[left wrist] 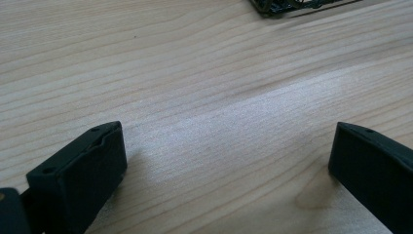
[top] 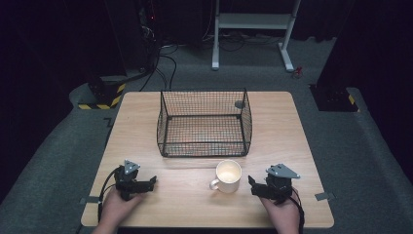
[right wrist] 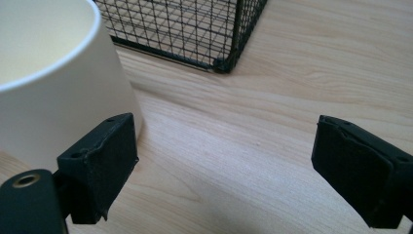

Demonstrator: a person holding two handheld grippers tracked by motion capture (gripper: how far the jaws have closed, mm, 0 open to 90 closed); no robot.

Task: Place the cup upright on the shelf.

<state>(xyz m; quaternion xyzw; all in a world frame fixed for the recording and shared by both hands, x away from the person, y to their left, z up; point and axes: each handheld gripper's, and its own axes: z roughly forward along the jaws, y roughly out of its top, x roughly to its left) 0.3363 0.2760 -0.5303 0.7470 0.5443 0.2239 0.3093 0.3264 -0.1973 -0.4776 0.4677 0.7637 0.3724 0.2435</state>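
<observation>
A cream ceramic mug (top: 228,176) with a side handle is standing upright on the pale wooden table (top: 146,126), just in front of the black wire mesh basket (top: 204,122), likely waiting to be lifted in. The right gripper (top: 254,186) is resting just beside the mug, jaws spread wide and holding nothing, apparently lining up for a grasp. The left gripper (top: 150,183) is lying well apart from the mug, jaws likewise gaping over bare wood.

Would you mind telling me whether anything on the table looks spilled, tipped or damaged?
Nothing stands out: the mug stands upright and looks empty, the wire basket sits squarely behind it, and the table shows no spill.
</observation>
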